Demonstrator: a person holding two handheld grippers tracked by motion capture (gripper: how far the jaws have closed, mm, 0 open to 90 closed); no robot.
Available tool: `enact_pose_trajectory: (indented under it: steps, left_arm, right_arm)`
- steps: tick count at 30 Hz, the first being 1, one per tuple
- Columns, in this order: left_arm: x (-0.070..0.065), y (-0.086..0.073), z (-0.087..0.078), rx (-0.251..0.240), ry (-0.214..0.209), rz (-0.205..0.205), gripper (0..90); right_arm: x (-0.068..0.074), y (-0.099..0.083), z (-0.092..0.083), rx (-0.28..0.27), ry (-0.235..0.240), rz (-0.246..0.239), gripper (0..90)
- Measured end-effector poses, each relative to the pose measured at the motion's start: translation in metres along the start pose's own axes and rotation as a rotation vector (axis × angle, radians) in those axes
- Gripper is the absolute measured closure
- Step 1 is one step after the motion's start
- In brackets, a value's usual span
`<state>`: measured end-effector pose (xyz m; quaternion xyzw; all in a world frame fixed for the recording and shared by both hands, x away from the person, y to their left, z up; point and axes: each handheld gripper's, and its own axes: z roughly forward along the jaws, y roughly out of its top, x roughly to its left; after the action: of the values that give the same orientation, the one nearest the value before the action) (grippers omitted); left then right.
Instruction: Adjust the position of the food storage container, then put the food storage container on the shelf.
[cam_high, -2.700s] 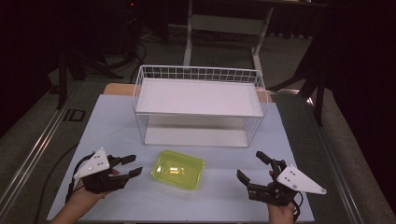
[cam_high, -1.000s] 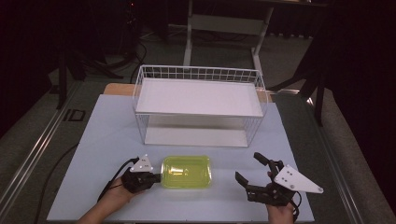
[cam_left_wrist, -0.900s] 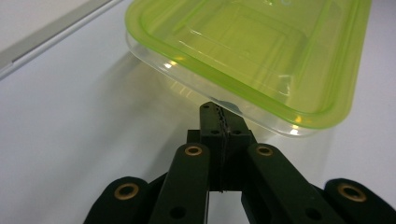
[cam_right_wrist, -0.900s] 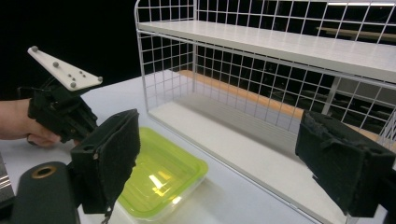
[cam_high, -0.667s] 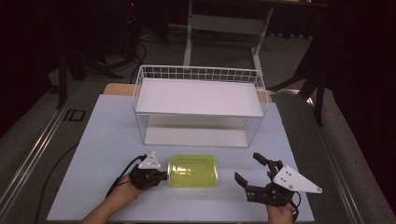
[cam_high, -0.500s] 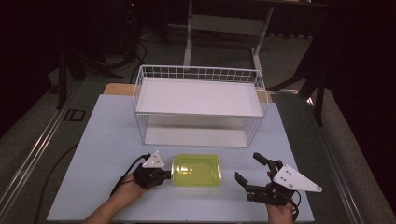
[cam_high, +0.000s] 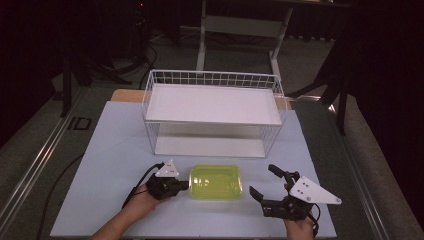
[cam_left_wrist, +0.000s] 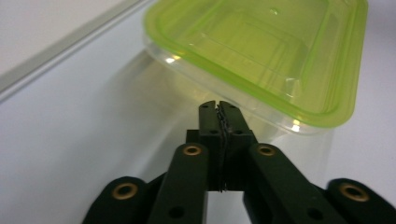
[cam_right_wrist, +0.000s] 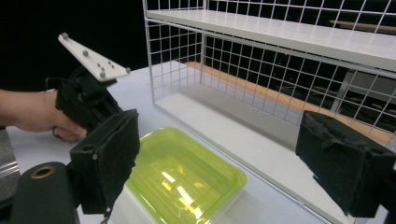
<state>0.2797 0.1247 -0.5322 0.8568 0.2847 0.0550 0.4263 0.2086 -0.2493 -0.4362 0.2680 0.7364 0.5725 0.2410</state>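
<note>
A clear container with a yellow-green lid lies flat on the pale mat near the front edge. My left gripper is shut with nothing between its jaws, and its tips rest against the container's left side. In the left gripper view the closed gripper meets the clear wall just under the green lid. My right gripper stands open a short way right of the container, not touching it. Its view looks between the pads at the container and the left gripper beyond.
A white wire rack with two shelves stands behind the container, in the middle of the mat. In the right gripper view the rack's grid wall rises close behind the container. Dark floor and cables surround the table.
The left gripper has shut, come in from the left and slid the container to the right, straightening it. The right gripper has stayed put, open.
</note>
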Motion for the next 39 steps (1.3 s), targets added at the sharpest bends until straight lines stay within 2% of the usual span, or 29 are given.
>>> enact_pose_trajectory:
  steps: [1,2,5,7,9,10,11,12,14,15,17,18,19,20,21,27,28,29,30,31,33,35,37,38,39]
  left_arm:
    - [0.002,-0.001,-0.006,-0.01,0.008,-0.003,84.8]
    - [0.004,-0.002,-0.014,-0.029,0.016,-0.018,78.5]
    - [0.006,-0.003,-0.023,-0.056,0.013,-0.033,75.8]
    - [0.006,-0.004,-0.036,-0.086,0.01,-0.044,64.9]
    - [0.005,-0.004,-0.041,-0.101,0.01,-0.045,61.4]
    - [0.003,-0.004,-0.047,-0.109,0.008,-0.04,53.0]
    - [0.003,-0.004,-0.047,-0.109,0.008,-0.04,44.2]
    - [0.001,-0.003,-0.05,-0.112,0.004,-0.038,44.2]
    - [-0.003,-0.001,-0.054,-0.111,0.012,-0.046,33.1]
    - [-0.006,0.002,-0.059,-0.122,0.014,-0.05,30.4]
    - [-0.008,0.003,-0.061,-0.134,0.009,-0.051,27.7]
    - [-0.009,0.005,-0.063,-0.143,0.003,-0.054,27.7]
    - [-0.011,0.007,-0.065,-0.151,-0.002,-0.056,26.9]
    - [-0.012,0.009,-0.066,-0.158,-0.01,-0.053,26.9]
    - [-0.014,0.013,-0.069,-0.161,-0.027,-0.045,22.7]
    - [-0.019,0.024,-0.071,-0.152,-0.012,-0.073,21.6]
    - [-0.02,0.026,-0.07,-0.148,-0.007,-0.083,21.6]
    - [-0.02,0.028,-0.07,-0.148,0.0,-0.089,21.8]
    - [-0.021,0.03,-0.069,-0.151,0.003,-0.099,21.8]
    - [-0.021,0.033,-0.066,-0.152,-0.001,-0.118,23.7]
    - [-0.02,0.035,-0.063,-0.146,0.0,-0.127,23.7]
    - [-0.02,0.037,-0.059,-0.14,-0.016,-0.142,23.7]
    - [-0.019,0.038,-0.052,-0.13,-0.028,-0.168,23.7]
    - [-0.019,0.039,-0.049,-0.13,-0.025,-0.182,24.9]
    - [-0.016,0.039,-0.042,-0.123,-0.028,-0.219,25.4]
  right_arm:
    - [0.001,0.0,0.0,-0.001,-0.001,-0.003,13.7]
    - [0.001,0.0,0.001,-0.003,-0.001,-0.004,13.7]
    - [0.003,0.001,0.001,-0.01,-0.011,-0.004,13.6]
    - [0.002,0.001,0.003,0.016,0.018,-0.007,13.6]
    - [0.002,0.001,0.004,0.029,0.03,-0.008,13.7]
    - [0.003,-0.001,0.006,0.045,0.008,-0.02,13.8]
    - [0.002,-0.001,0.007,0.054,0.014,-0.013,13.8]
    - [0.002,-0.001,0.007,0.054,0.014,-0.013,13.8]
    - [0.001,-0.002,0.009,0.078,0.008,-0.007,14.1]
    - [0.0,-0.002,0.009,0.089,0.022,-0.004,14.1]
    - [-0.004,-0.002,0.009,0.086,0.031,0.025,15.5]
    - [-0.004,-0.002,0.009,0.086,0.031,0.025,15.5]
    - [-0.006,0.0,0.009,0.083,0.043,0.055,15.7]
    - [-0.006,0.0,0.009,0.083,0.043,0.055,15.7]
    - [-0.006,0.003,0.009,0.089,0.012,0.047,16.1]
    - [-0.006,0.009,0.012,0.107,-0.018,0.026,15.0]
    - [-0.006,0.009,0.013,0.108,-0.023,0.026,23.4]
    - [-0.008,0.01,0.015,0.131,-0.003,0.032,24.1]
    - [-0.008,0.01,0.015,0.131,-0.003,0.032,24.1]
    - [-0.01,0.01,0.02,0.154,0.036,0.063,28.8]
    - [-0.01,0.006,0.026,0.156,0.021,0.05,31.2]
    - [-0.01,0.004,0.028,0.171,0.02,0.05,33.6]
    - [-0.013,-0.001,0.038,0.237,0.037,0.097,33.9]
    - [-0.016,-0.006,0.047,0.285,0.059,0.151,34.4]
    - [-0.018,-0.009,0.052,0.307,0.062,0.186,37.0]
